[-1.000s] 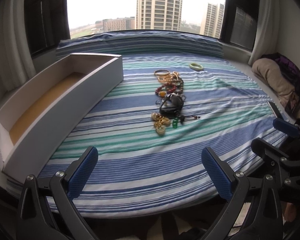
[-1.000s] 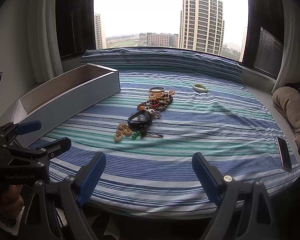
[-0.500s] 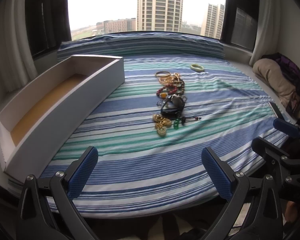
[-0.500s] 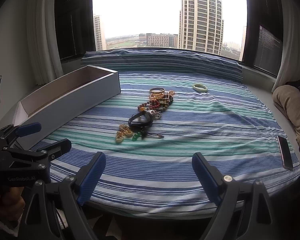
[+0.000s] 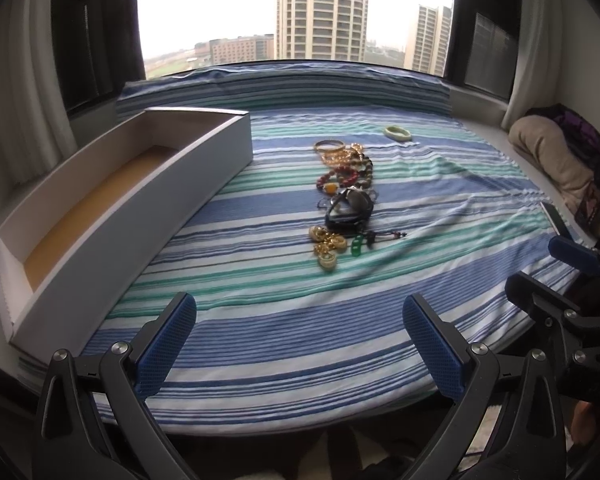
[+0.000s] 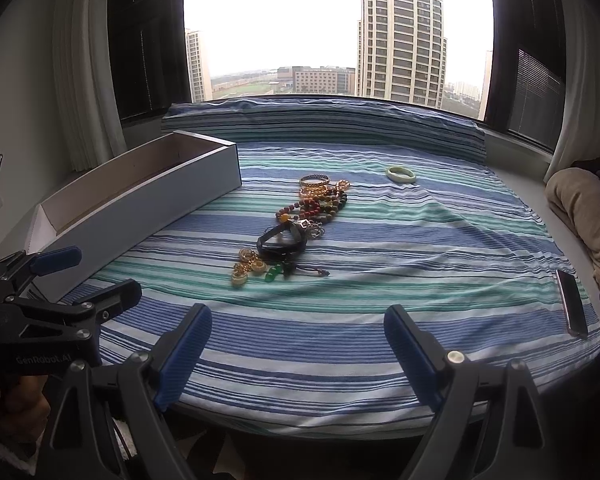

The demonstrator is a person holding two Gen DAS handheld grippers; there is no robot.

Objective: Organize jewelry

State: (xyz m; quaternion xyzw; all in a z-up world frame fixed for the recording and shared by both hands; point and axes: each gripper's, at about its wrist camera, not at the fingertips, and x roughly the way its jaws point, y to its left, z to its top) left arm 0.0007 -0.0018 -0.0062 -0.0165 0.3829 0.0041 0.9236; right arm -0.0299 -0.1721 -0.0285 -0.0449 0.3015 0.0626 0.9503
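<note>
A heap of jewelry [image 5: 346,196] lies mid-sheet on the striped bed: gold bangles, bead strings, a dark watch [image 5: 350,210], gold earrings [image 5: 327,245] and green beads. It also shows in the right wrist view [image 6: 296,228]. A pale green bangle [image 5: 398,133] lies apart at the back, also in the right wrist view [image 6: 401,173]. A long white open box [image 5: 112,200] stands at the left, and shows in the right wrist view [image 6: 140,196]. My left gripper [image 5: 298,344] and right gripper [image 6: 298,354] are open and empty, over the bed's near edge, well short of the jewelry.
A dark phone [image 6: 572,306] lies at the bed's right edge. A beige cushion with dark clothes [image 5: 560,160] sits at the right. A striped bolster [image 5: 284,84] runs along the window. The left gripper shows at the left of the right wrist view [image 6: 64,280].
Both cameras have shifted slightly and risen a little. The jewelry and box have not moved. Both grippers stay open.
</note>
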